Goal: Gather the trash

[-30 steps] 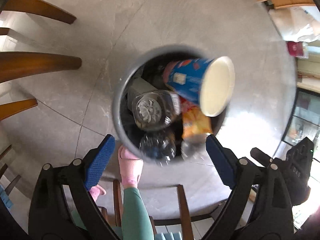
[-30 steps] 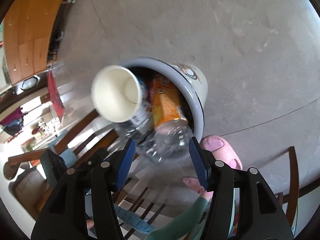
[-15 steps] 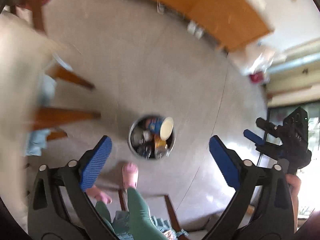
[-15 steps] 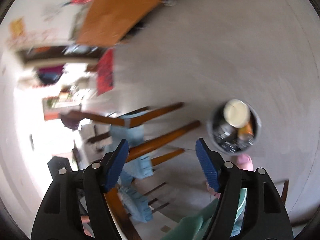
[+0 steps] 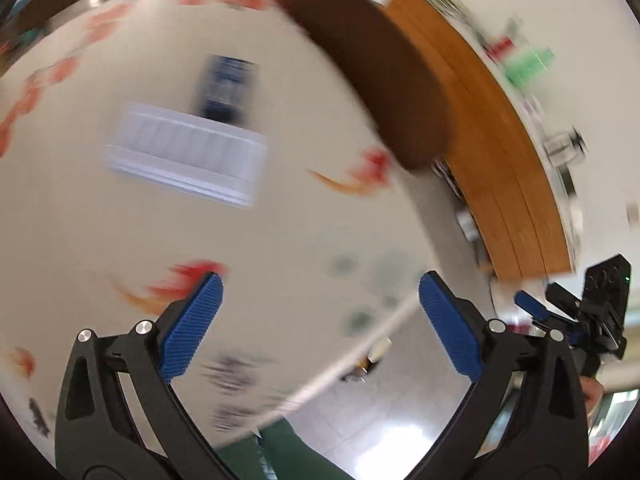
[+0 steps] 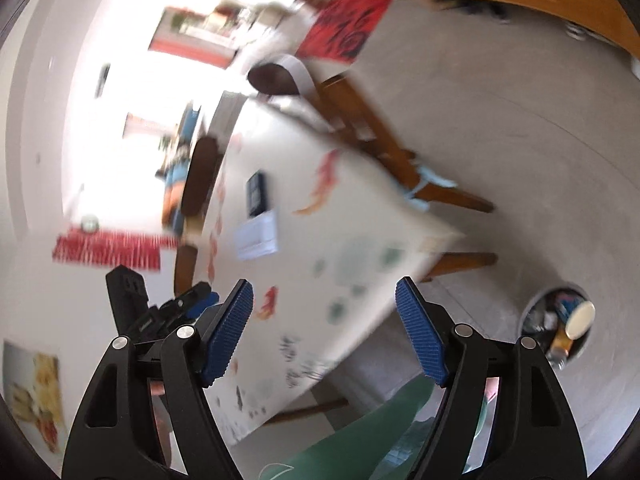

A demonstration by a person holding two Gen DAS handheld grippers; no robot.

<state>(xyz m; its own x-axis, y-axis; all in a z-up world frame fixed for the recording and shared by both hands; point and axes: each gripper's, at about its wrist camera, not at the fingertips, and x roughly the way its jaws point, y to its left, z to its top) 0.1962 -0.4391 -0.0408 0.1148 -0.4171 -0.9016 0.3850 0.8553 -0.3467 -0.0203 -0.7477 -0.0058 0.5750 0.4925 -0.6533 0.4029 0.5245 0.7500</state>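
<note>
Blue-padded tongs agape above table

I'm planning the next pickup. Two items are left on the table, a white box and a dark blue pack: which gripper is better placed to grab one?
Probably the left gripper: open, empty, with the white box and dark blue pack ahead of it. The right gripper, also open, sees them farther off.

Left gripper and right gripper both gape, fingers holding nothing.

One white box, one dark packet, one full bin
</note>
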